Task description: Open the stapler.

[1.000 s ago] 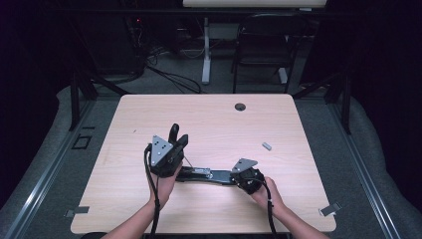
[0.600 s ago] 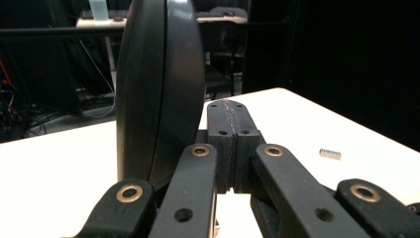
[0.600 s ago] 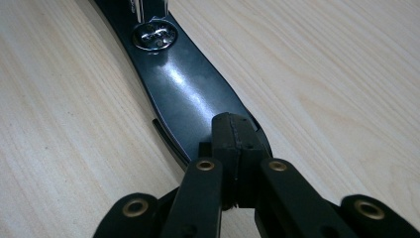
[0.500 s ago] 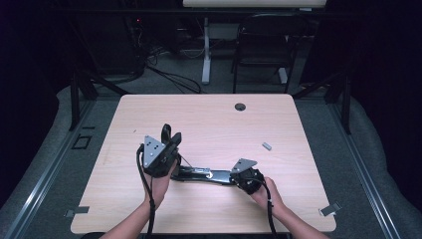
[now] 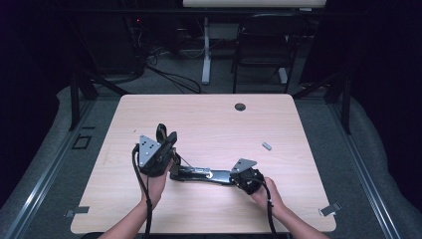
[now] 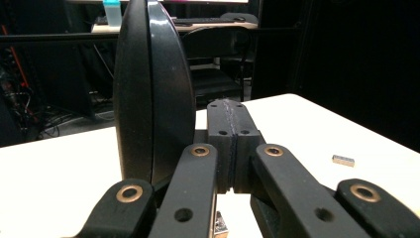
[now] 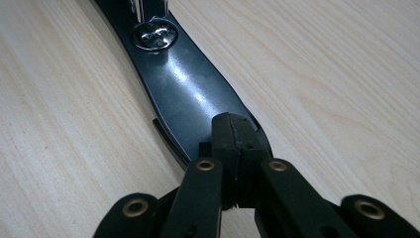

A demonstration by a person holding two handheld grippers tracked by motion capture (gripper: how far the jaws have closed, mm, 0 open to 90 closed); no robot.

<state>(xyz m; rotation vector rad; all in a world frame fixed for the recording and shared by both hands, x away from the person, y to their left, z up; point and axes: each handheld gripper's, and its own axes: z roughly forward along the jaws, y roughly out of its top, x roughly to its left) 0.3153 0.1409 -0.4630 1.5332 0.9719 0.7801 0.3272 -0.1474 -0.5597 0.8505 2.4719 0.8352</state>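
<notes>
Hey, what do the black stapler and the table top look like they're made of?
Stapler: probably glossy black plastic or painted metal, going by its bright reflections; its rivet looks like shiny metal. Table top: light wood-grain laminate or wood, matte, with fine streaks.

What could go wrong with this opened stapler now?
1. The left gripper is shut beside the raised lid, not around it, so the lid may drop back.
2. The right gripper, also shut, seems only to press on the base, which could slide or pivot.
</notes>
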